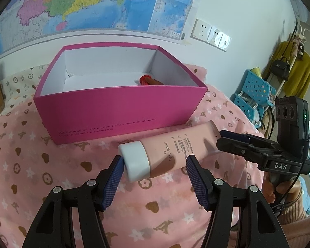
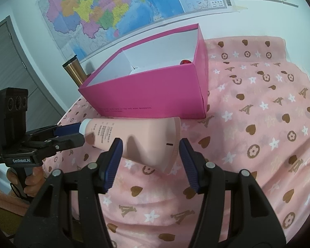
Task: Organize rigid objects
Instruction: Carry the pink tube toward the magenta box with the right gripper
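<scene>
A pink tube (image 1: 175, 148) with a white cap (image 1: 135, 161) lies on the patterned cloth in front of an open pink box (image 1: 122, 111). My left gripper (image 1: 153, 177) is open, its pads on either side of the cap end. My right gripper (image 2: 150, 159) is open around the tube's flat crimped end (image 2: 155, 144). The box (image 2: 155, 88) has a white inside and holds a red-capped item (image 1: 147, 80), mostly hidden by the front wall. The right gripper also shows in the left wrist view (image 1: 233, 140), and the left gripper in the right wrist view (image 2: 72, 133).
A pink cloth with hearts and flowers (image 2: 258, 124) covers the table. A gold metal tumbler (image 2: 74, 70) stands left of the box by the wall. Blue plastic baskets (image 1: 254, 95) and a coat rack stand to the right. A map hangs on the wall behind.
</scene>
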Demonstrator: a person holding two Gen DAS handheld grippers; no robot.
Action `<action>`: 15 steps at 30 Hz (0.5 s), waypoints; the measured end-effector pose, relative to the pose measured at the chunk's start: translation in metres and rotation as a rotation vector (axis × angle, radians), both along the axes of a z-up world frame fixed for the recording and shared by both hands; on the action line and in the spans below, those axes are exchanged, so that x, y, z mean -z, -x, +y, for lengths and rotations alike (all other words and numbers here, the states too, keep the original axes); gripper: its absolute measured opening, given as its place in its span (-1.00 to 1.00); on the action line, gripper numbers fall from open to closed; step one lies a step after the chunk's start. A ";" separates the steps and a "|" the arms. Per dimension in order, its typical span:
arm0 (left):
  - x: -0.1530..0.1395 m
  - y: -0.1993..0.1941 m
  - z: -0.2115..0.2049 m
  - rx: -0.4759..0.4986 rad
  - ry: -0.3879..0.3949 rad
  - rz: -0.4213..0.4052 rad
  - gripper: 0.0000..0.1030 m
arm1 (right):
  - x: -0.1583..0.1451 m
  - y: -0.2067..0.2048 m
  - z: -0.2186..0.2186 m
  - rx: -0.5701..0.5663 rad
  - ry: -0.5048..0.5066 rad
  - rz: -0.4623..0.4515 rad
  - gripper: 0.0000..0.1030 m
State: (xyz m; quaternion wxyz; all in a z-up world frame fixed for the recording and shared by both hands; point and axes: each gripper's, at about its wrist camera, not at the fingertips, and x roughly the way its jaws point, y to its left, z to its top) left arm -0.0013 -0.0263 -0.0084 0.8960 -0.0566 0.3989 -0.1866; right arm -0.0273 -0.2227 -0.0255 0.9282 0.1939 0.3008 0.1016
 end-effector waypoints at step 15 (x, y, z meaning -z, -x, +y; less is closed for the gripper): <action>-0.006 -0.002 0.000 -0.001 -0.003 -0.011 0.22 | 0.000 0.000 0.000 0.002 0.003 -0.001 0.15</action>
